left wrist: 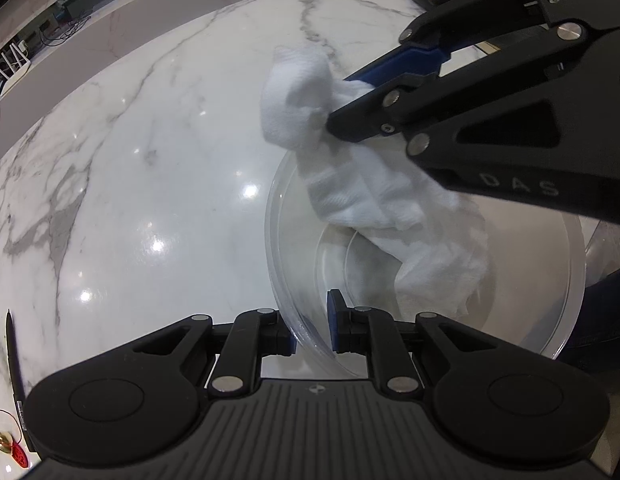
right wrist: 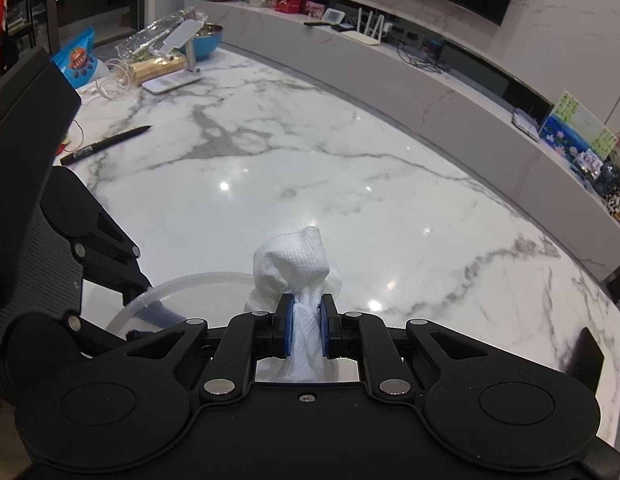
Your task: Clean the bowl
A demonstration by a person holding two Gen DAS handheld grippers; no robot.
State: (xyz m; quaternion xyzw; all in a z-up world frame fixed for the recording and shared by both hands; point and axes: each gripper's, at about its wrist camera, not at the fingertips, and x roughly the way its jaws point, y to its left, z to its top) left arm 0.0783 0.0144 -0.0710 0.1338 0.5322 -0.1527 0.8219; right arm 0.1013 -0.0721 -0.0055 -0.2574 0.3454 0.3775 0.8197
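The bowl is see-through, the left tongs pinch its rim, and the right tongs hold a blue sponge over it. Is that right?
Not quite. The right tongs hold a white paper towel, not a blue sponge, as the right wrist view shows. The rest is right: the bowl is see-through and the left tongs pinch its rim.

the clear plastic bowl [left wrist: 429,272] sits on the white marble worktop [left wrist: 150,184]. the crumpled white paper towel [left wrist: 373,196] hangs into it from above. a black pen [right wrist: 106,144] lies well left of the bowl.
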